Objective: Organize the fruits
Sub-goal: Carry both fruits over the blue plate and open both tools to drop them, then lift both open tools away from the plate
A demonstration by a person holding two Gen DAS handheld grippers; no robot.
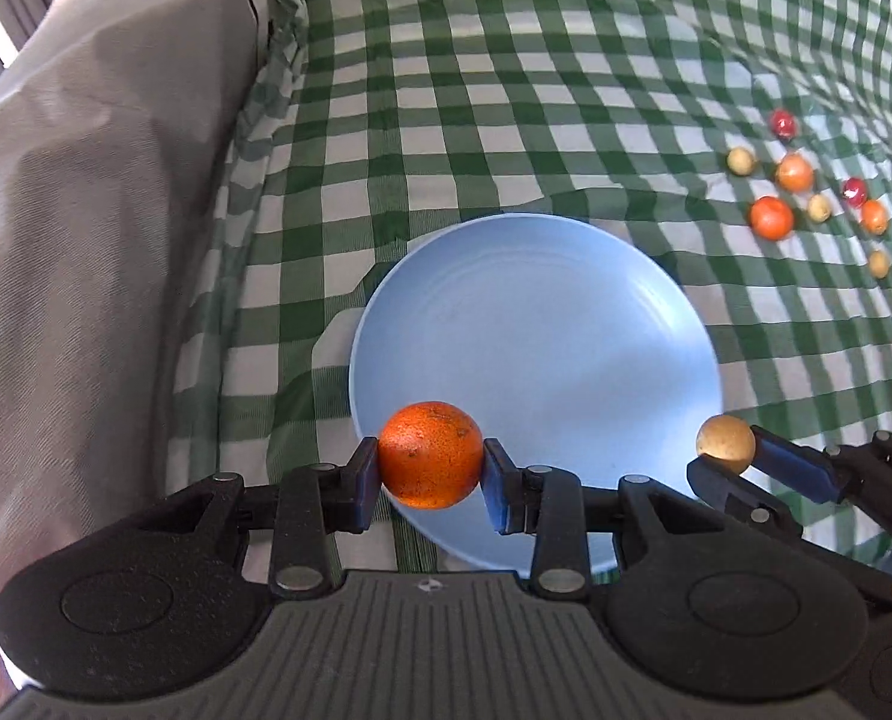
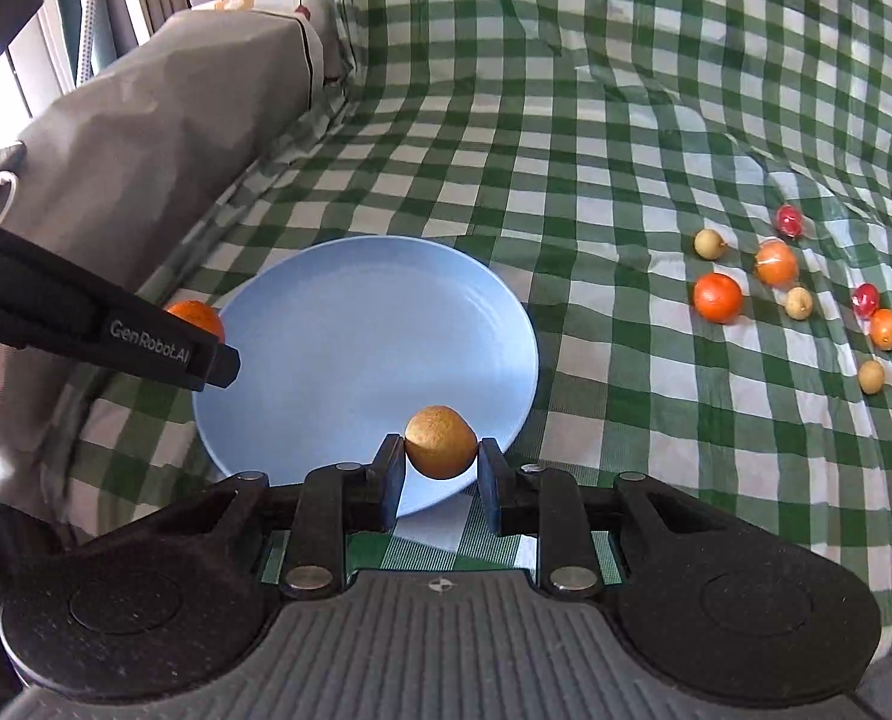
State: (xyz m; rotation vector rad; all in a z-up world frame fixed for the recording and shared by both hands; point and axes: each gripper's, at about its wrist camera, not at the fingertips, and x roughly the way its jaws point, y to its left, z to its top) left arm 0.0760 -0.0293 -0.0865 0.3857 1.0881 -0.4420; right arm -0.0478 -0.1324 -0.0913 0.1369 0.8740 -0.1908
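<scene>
Checked cloth [image 1: 506, 90] bears blue plate [image 1: 566, 330], nothing resting in it.

Green-checked cloth [image 2: 596, 120] covers my work surface. Directly on it — a blue plate [image 2: 350, 312], bare inside, and to its right eight loose fruits [image 2: 717, 297] — orange, tan, red.

Pale blue plate [image 2: 350, 300] on a green-and-white checked cloth [image 2: 596, 120]; grey fabric cover [image 2: 146, 138] at far left. Black grippers with blue pads [image 1: 497, 480] flank a bright orange fruit [image 1: 429, 455] and a tan-brown fruit [image 2: 440, 441]. At right, loose fruits [image 2: 788, 294] in orange, pale yellow-tan and red.
</scene>
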